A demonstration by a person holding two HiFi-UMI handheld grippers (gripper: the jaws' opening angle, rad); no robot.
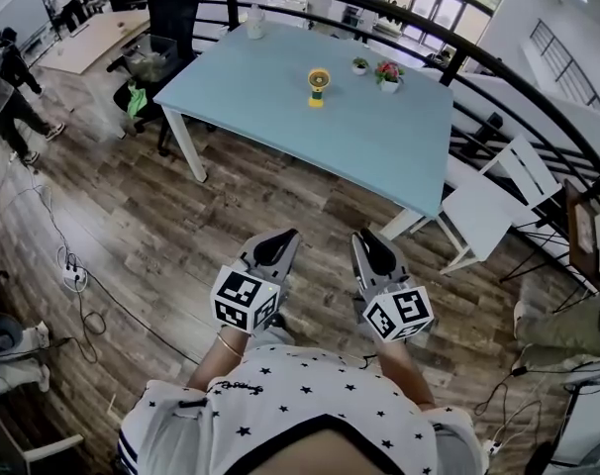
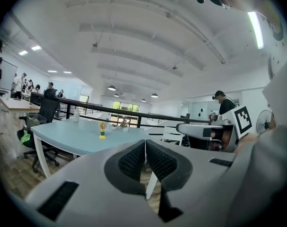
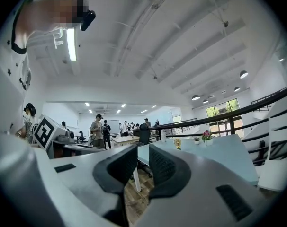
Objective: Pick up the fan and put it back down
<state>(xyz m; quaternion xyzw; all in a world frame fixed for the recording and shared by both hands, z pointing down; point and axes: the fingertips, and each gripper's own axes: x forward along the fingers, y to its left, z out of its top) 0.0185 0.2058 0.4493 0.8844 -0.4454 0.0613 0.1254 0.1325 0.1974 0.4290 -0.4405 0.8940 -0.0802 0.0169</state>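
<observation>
A small yellow fan stands upright on the far half of a light blue table. Both grippers hover over the wooden floor, well short of the table's near edge, and point towards it. The left gripper is shut, its black pads nearly touching, with nothing between them. The right gripper is open by a narrow gap and empty. The fan appears small and distant in the left gripper view beyond the left gripper. In the right gripper view the fan stands beyond the right gripper.
Two small potted plants and a bottle share the table. A white folding chair stands at its right corner, an office chair at its left end. A black railing curves behind. Cables and a power strip lie on the floor left.
</observation>
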